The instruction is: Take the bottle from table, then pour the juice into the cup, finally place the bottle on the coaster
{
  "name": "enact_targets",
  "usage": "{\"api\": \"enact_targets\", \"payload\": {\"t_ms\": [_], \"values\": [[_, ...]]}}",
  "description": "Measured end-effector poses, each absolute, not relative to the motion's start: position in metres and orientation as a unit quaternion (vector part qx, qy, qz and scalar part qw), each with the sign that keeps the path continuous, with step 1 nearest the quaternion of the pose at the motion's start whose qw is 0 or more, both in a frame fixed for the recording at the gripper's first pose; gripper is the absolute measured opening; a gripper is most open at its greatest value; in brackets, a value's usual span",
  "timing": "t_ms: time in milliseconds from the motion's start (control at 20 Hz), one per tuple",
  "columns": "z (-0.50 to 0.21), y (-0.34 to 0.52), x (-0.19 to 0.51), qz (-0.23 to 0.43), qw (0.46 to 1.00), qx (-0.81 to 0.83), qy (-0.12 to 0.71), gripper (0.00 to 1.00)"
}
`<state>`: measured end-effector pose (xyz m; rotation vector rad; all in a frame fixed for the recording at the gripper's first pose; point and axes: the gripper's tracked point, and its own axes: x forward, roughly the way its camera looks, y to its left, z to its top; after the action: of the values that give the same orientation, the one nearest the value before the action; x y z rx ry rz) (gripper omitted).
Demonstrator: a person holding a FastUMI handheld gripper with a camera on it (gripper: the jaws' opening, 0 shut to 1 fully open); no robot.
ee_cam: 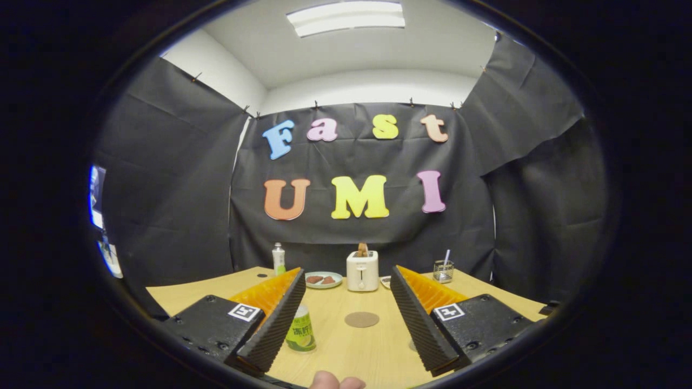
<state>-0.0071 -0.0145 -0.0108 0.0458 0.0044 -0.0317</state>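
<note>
Between my two fingers [346, 319] lies bare counter [373, 351]; they stand wide apart and have hold of nothing. Just beside the inner face of the left finger [273, 324], partly tucked behind its tip, stands a small green-labelled bottle [301, 329], which I take to be the juice bottle, upright on the counter. Ahead of the fingers, near the middle of the gap, lies the round brown coaster [361, 319]. Beyond it stand a white toaster [362, 271], a plate [323, 279] with something dark on it, a taller white bottle [278, 259] behind the left finger, and a wire holder [443, 272] behind the right finger [421, 319]. I cannot pick out the cup for certain; a faint round shape sits on the counter against the right finger's inner face, but it is too hidden to name.

I judge the task is at its very start: the bottle is not yet taken. To do this well, I would shift left so the bottle sits midway between the fingers, not against one. Then I would move forward until the ribbed pads flank its body, and close squarely on the label's middle. Closing off-centre risks nudging it over.
</note>
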Motion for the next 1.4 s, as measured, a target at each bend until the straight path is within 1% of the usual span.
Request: {"api": "enact_targets", "payload": {"t_ms": [350,550,850,1000,1200,1400], "values": [[-0.012,-0.018,-0.007,-0.027,0.999,0.031,0.007,1.00],[-0.021,-0.004,-0.011,-0.028,0.999,0.031,0.016,1.00],[-0.039,0.032,-0.013,-0.010,0.999,0.023,0.036,1.00],[-0.060,0.047,-0.006,-0.005,0.998,0.023,0.054,1.00],[-0.101,0.058,0.007,-0.009,0.994,0.011,0.106,1.00],[-0.129,0.077,0.026,-0.006,0.991,0.025,0.135,1.00]]}}
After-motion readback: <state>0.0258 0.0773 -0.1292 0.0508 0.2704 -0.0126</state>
